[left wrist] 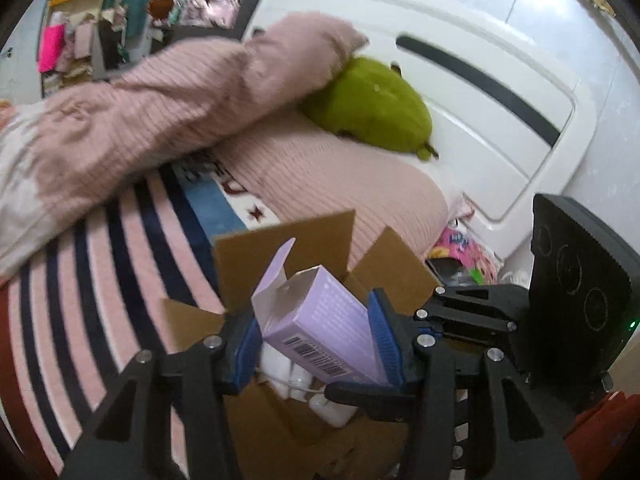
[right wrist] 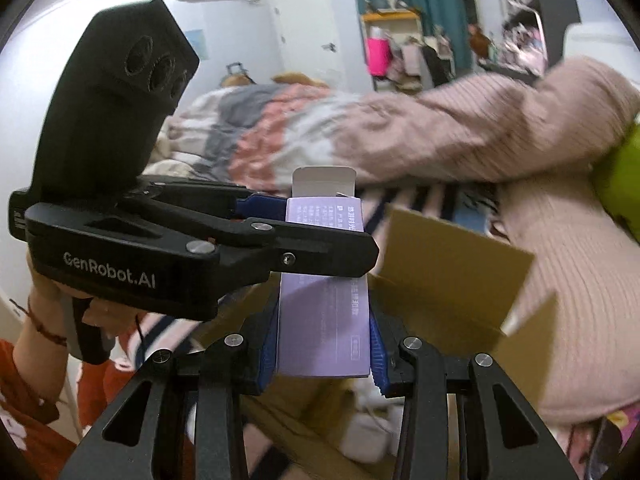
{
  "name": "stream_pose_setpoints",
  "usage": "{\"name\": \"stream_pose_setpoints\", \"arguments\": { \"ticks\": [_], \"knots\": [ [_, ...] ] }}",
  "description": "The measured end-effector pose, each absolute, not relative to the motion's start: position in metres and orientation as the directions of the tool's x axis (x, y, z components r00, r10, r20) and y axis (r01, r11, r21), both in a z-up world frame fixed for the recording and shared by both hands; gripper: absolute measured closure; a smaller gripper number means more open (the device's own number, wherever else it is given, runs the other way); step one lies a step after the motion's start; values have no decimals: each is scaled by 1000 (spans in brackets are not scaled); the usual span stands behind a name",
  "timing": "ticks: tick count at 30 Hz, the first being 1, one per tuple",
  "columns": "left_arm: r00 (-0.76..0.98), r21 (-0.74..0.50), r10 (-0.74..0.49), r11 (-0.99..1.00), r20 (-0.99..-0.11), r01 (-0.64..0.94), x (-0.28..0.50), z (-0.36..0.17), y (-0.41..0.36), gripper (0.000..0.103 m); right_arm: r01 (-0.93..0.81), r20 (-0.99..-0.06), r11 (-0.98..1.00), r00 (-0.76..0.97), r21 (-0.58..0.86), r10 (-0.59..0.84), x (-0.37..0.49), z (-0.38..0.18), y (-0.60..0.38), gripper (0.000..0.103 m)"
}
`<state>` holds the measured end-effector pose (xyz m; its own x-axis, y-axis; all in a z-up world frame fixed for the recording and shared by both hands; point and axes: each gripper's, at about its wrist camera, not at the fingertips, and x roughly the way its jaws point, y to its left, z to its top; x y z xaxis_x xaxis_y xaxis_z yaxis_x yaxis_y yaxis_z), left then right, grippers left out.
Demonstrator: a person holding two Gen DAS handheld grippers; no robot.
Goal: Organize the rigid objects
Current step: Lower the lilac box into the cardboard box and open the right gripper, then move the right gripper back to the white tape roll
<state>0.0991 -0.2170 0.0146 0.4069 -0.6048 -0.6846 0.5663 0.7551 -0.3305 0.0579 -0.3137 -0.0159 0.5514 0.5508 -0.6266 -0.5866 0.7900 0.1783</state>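
Lilac carton [left wrist: 320,320], top flap open, sits at lower centre of both wrist views, above an open cardboard box [left wrist: 280,248] on the bed. Left tongs [left wrist: 316,344]: blue pads against both long sides of the carton, so clenched on it; no earlier view to compare. Right tongs [right wrist: 324,344]: blue pads flush on either side of the carton's lower end, also clenched on it. In the right wrist view the left tongs enter from the left of frame and cross the carton's upper half; a hand [right wrist: 60,300] holds their grip at lower left. White items [left wrist: 296,376] lie inside the cardboard box, blurred, type unclear. Pink ribbed pillow [left wrist: 160,100] spans upper left of the left view; green plush toy [left wrist: 368,104] lies against the white headboard [left wrist: 480,80]. Striped blanket [left wrist: 100,260] at left.
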Motion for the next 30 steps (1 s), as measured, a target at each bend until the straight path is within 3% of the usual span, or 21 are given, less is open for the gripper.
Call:
{"name": "stream_pose_setpoints", "arguments": {
  "ticks": [5, 8, 12, 18, 23, 30],
  "knots": [
    [355, -306, -562, 765, -747, 566, 104, -1, -233, 50, -545, -683, 826, 548, 146, 483, 61, -30, -325, 69],
    [369, -296, -556, 771, -745, 564, 101, 0, -229, 41, -543, -685, 827, 547, 148, 481, 57, -30, -326, 69],
    [427, -278, -550, 789, -718, 548, 91, 15, -206, 39, -536, -690, 835, 558, 126, 462, 56, -26, -321, 68],
    [567, -227, -478, 860, -671, 456, 67, 39, -133, 35, -572, -646, 809, 569, 134, 509, 56, -11, -291, 67],
    [664, -194, -366, 927, -652, 320, 48, 39, -60, 31, -671, -596, 725, 523, 154, 610, 49, 4, -231, 59],
    [687, -160, -206, 978, -697, 131, 28, -5, 28, 31, -759, -647, 634, 412, 146, 642, 49, -18, -138, 59]
  ]
}}
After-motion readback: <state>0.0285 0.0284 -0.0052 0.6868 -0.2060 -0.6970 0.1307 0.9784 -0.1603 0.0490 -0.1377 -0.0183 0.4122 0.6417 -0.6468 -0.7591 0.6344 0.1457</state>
